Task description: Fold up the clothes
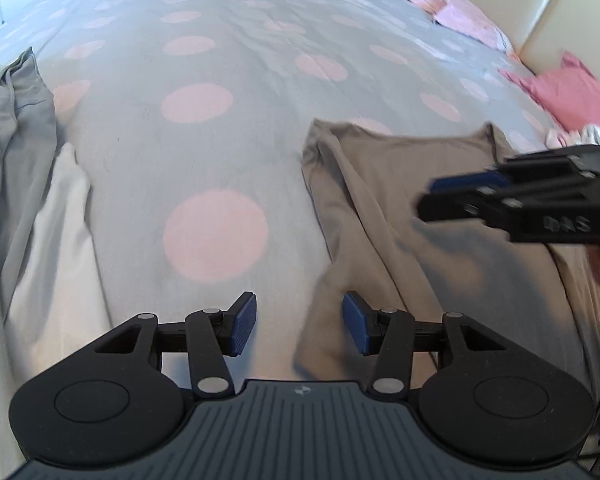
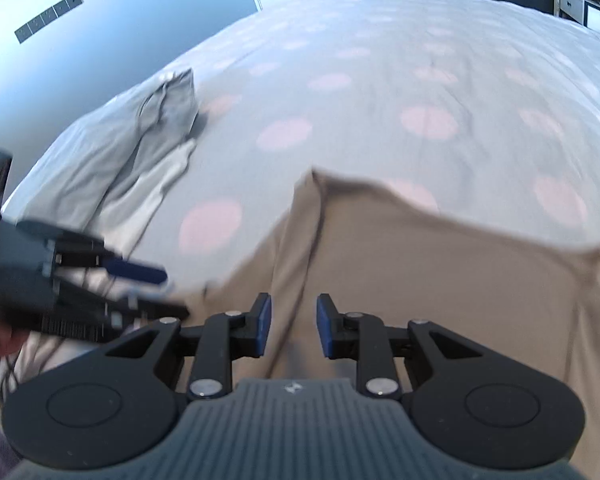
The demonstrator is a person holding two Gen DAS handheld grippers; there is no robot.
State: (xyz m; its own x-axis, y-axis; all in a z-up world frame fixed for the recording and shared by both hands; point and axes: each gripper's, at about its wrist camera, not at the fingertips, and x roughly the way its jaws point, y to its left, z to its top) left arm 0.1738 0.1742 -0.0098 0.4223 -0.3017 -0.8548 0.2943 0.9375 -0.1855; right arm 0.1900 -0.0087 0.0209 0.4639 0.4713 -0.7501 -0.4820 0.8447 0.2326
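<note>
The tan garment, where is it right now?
In both views the tan garment lies on the polka-dot duvet, under the right gripper, right of the grey clothes.

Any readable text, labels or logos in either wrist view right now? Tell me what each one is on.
"DAS", roughly, blurred: raised letters on the side of the right gripper, seen from the left wrist.
A small emblem, no letters, on each camera's own gripper body: left gripper.
No print shows on the tan garment, the grey garment or the dotted bedspread.
</note>
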